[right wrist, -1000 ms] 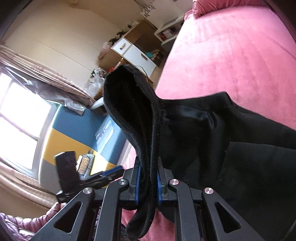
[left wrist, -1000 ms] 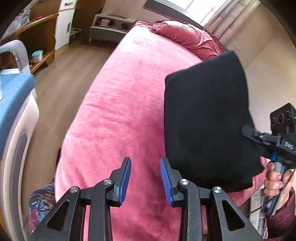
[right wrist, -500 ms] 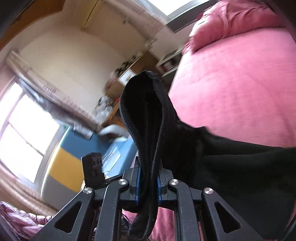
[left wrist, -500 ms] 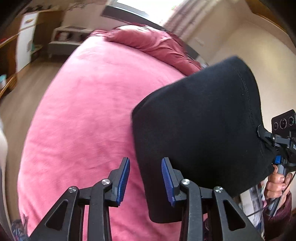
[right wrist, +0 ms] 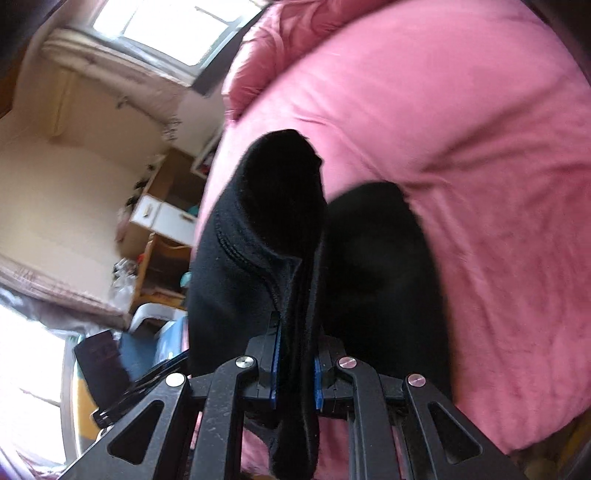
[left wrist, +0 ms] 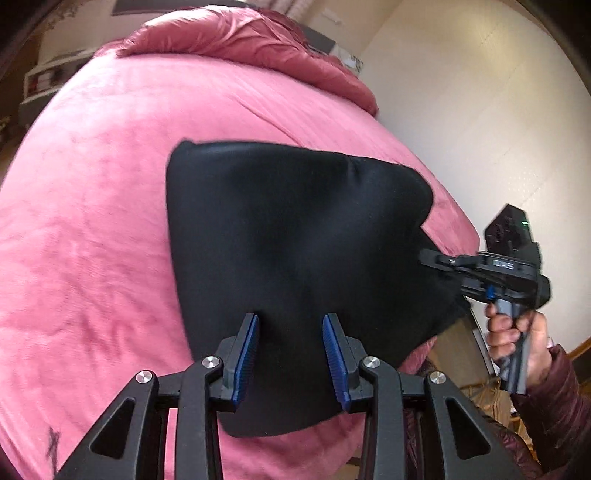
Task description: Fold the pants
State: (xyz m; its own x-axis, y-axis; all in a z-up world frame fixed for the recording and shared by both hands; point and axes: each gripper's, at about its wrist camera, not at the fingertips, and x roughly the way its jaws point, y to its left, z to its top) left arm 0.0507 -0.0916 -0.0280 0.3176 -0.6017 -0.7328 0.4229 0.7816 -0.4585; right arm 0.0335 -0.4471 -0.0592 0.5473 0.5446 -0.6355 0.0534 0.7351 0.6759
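Note:
The black pants (left wrist: 295, 236), folded into a thick panel, hang above the pink bed (left wrist: 92, 221). My left gripper (left wrist: 291, 356) is open, its blue pads on either side of the panel's lower part without closing on it. My right gripper (right wrist: 295, 363) is shut on a folded edge of the pants (right wrist: 266, 229), which drape up and over the fingers. In the left wrist view the right gripper (left wrist: 428, 254) holds the panel's right edge, with a hand on its handle.
Pink bed cover (right wrist: 461, 147) with a bunched duvet (left wrist: 240, 40) at the head. A cream wall (left wrist: 480, 110) stands right of the bed. A wooden cabinet with white drawers (right wrist: 162, 218) and a window (right wrist: 173, 26) lie left of the bed.
The pants have swung from beside my left gripper to between its open fingers. Both views have turned toward the bed. The right gripper stays shut on the cloth.

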